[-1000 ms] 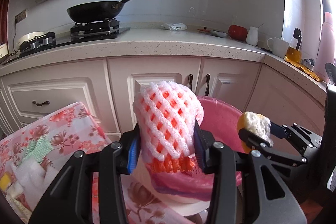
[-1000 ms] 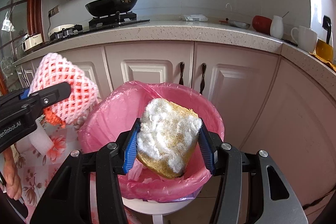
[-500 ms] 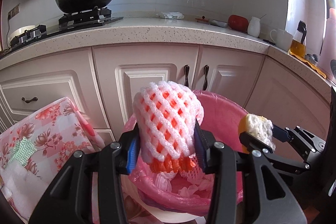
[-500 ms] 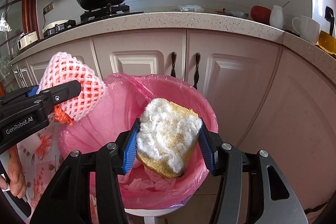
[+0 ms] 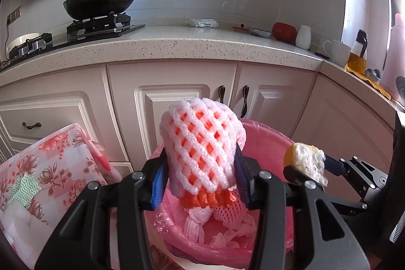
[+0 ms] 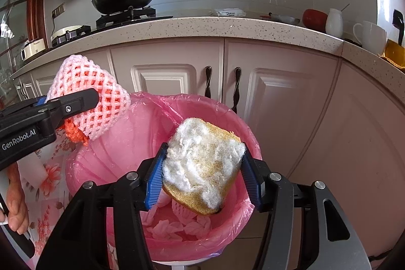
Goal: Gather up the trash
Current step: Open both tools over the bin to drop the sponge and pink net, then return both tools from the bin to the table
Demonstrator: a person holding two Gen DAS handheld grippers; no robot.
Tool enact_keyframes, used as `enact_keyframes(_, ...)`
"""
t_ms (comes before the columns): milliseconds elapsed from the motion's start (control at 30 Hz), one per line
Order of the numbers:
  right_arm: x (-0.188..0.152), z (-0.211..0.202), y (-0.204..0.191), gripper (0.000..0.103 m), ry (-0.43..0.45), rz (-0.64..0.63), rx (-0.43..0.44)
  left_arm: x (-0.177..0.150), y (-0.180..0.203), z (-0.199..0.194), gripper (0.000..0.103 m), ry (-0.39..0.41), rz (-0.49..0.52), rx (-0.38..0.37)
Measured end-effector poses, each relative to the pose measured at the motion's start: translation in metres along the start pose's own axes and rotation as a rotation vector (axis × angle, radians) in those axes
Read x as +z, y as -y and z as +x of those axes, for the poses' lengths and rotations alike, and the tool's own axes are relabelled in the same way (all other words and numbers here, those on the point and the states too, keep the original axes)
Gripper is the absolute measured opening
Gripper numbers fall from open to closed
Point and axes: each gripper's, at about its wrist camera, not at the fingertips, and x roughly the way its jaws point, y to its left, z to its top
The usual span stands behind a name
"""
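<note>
lower centre of the left view, the left tongs [image 5: 201,168] pinch a foam fruit net [image 5: 202,143] across its middle; light, squashy, over the pink-lined bin [image 6: 131,133]; the right tongs [image 6: 202,168] clamp a soft frayed sponge [image 6: 202,163] by its sides above the bin's centre.

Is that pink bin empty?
No. The bin already holds crumpled pink wrappers and a foam net at the bottom.
</note>
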Motion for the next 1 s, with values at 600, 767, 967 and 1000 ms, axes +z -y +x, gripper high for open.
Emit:
enact_keyframes(600,-0.008,-0.019,0.004,0.073,0.014,0.014,-0.029,-0.008,-0.001,-0.007,0.083,0.004,0.014,0.001)
enact_keyframes(767,-0.017,-0.033,0.01,0.073,0.02,0.037,-0.035,-0.009,-0.003,-0.015,0.084,0.017,0.018,0.018)
enact_keyframes(967,-0.022,-0.057,0.002,0.074,0.044,0.033,-0.014,-0.023,-0.013,-0.039,0.096,0.032,0.02,0.062)
enact_keyframes(1000,-0.023,-0.062,-0.003,0.076,0.05,0.027,-0.01,-0.028,-0.017,-0.048,0.096,0.039,0.023,0.077)
